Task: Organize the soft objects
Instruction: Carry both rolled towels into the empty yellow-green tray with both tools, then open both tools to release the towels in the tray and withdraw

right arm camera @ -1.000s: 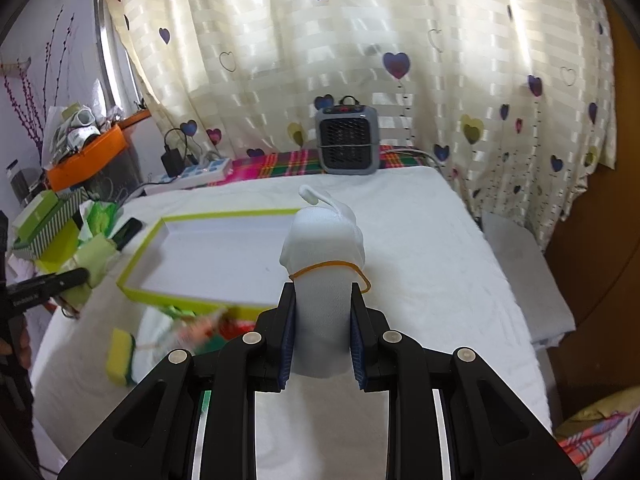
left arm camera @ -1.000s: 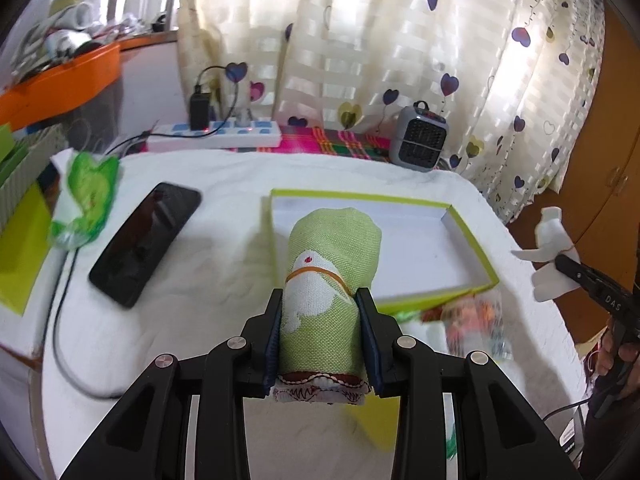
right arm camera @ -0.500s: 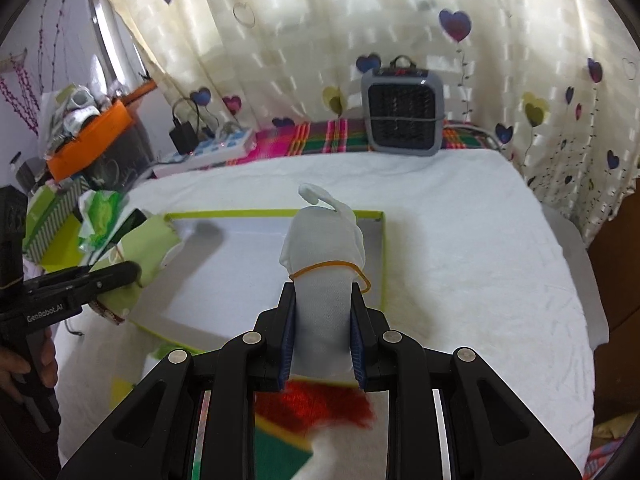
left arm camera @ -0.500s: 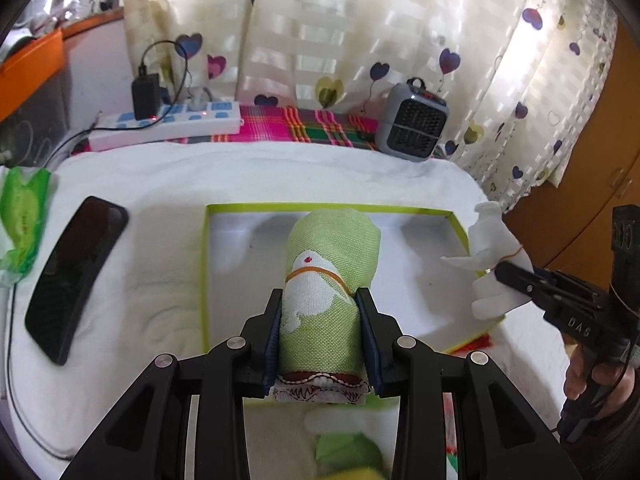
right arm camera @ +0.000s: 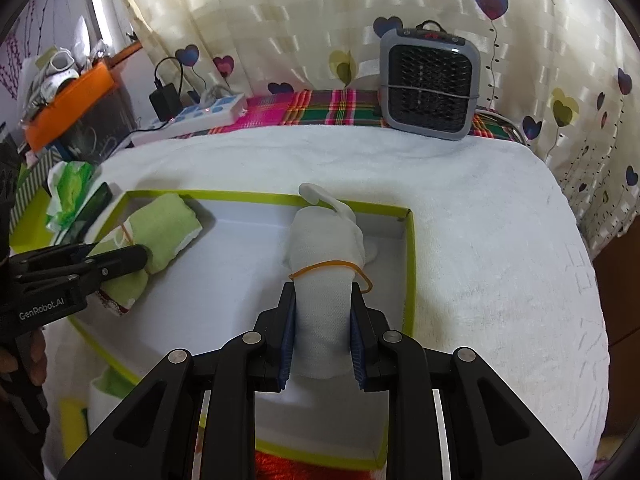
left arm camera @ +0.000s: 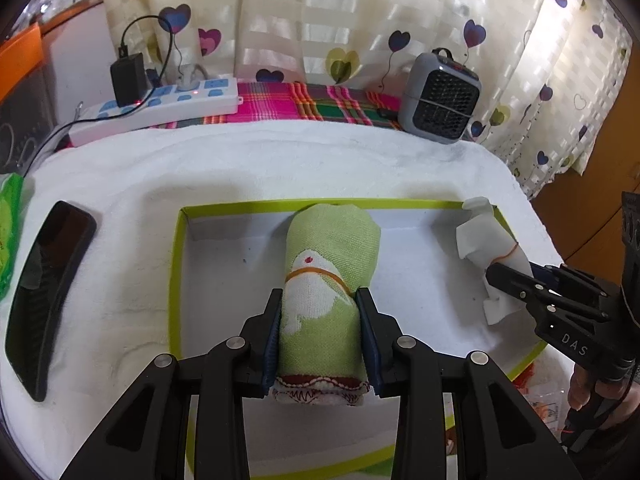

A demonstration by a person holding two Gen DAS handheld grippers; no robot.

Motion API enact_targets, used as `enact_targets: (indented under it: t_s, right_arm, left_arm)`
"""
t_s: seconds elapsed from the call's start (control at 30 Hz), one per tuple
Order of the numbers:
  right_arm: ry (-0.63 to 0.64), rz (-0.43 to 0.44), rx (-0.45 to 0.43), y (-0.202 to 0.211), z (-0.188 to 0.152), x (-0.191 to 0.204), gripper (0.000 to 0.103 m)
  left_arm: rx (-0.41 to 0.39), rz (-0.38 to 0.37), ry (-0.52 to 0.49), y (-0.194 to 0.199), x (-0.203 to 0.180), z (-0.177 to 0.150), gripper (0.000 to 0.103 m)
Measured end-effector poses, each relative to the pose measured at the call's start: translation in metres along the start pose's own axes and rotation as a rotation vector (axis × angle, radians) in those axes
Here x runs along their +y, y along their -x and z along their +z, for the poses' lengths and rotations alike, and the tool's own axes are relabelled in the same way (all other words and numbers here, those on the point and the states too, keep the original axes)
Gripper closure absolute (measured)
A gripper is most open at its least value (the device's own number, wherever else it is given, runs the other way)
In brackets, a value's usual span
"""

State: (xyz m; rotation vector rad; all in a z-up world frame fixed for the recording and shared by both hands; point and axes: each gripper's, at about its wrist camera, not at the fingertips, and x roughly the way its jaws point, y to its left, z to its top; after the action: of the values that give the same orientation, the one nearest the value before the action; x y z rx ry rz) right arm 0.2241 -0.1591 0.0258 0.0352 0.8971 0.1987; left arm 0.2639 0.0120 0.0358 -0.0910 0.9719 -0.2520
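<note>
1. The left gripper point(left arm camera: 320, 336) is being held partly closed on a rolled green cloth point(left arm camera: 330, 280), whose sides are being pressed by the blue pads point(left arm camera: 272, 344).
2. The green roll is being bound by a thin orange rubber band point(left arm camera: 316, 273) just ahead of the fingertips, and a white figure with a red dot is being shown on its upper face.
3. The roll's far end is being carried over the white floor of a shallow box with a lime-green rim point(left arm camera: 176, 280), close to the box's far wall; whether it is touching the floor cannot be told.
4. The right gripper point(right arm camera: 323, 328) is being held partly closed on a rolled white cloth point(right arm camera: 326, 264), which is being clamped between its pads.
5. An orange rubber band point(right arm camera: 332, 267) is being worn around the white roll just beyond the fingertips, and a loose tab of cloth is being left sticking out at the far end.
6. The white roll is being held over the box's far right corner, near the rim point(right arm camera: 410, 264).
7. Seen from the right gripper, the green roll is being held to the left, over the box's left part.
8. To the left of the left gripper, outside the box, a black phone point(left arm camera: 44, 296) is being left lying on the white towel point(left arm camera: 260, 168).
9. Beyond the box, a grey fan heater point(right arm camera: 430, 84) and a white power strip point(left arm camera: 160, 108) are being seen by the heart-patterned curtain point(right arm camera: 280, 20).
</note>
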Motion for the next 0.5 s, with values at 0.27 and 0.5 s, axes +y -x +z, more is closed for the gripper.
enact_targets:
  t_s: [0.27,0.5]
  right_arm:
    - [0.024,-0.006,0.012,-0.0116,-0.0023,0.0040,0.078]
    - [0.013,-0.003,0.005,-0.0113,-0.0025,0.0020,0.076]
  left_arm:
    - [0.000,-0.007,0.004,-0.0057,0.0006,0.0001,0.068]
    - [0.006,0.000,0.002,-0.0090,0.0008,0.0005,0.063]
